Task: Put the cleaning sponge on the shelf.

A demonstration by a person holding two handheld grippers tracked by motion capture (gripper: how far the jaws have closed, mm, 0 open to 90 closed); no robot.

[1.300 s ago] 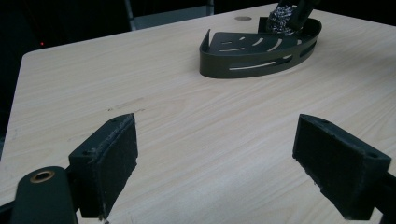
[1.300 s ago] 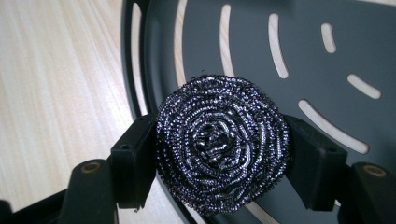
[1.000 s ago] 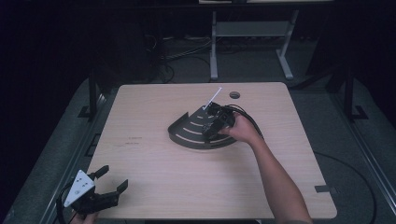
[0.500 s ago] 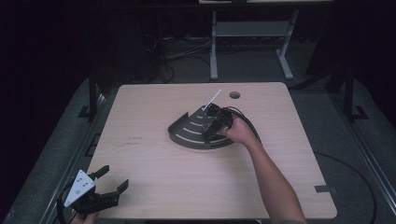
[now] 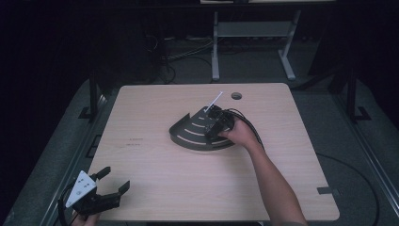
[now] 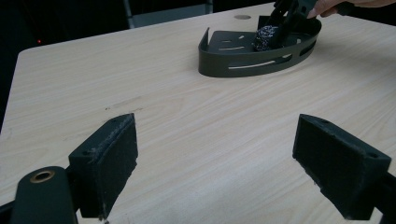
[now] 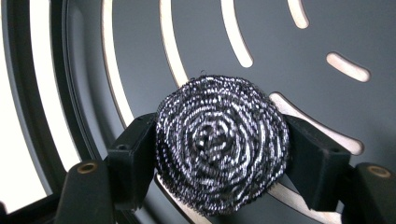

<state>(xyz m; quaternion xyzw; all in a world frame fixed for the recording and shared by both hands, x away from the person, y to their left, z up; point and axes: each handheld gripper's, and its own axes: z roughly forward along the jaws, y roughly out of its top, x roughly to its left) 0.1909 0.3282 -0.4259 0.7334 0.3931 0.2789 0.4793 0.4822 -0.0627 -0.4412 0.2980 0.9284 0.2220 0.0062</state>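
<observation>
While the steel scourer (image 7: 222, 149) sits between my right gripper's (image 7: 219, 154) pads inside the dark slotted corner tray (image 5: 188, 134), the one change I can read against the frames from a second ago is that these jaws have just been easing apart; both pads touch the wire ball's sides at its nine and three o'clock in the right gripper view, and I can't say whether they press it. Everything else matches: the tray lies where it was, just past the table's middle toward one o'clock, and the white stick (image 5: 214, 102) slants up from its far edge toward one o'clock. Around it, the pale wood table (image 5: 155, 188) has a round cable hole (image 5: 236, 96) near its far edge and a faint mark at nine o'clock from the tray. Beyond is a dark room with a grey metal stand (image 5: 254, 42) and loose cables on the floor. My right forearm reaches in from five o'clock, gripper tipped down into the tray. My left gripper (image 5: 110, 181) hangs at the table's seven o'clock corner, jaws wide apart on nothing.
</observation>
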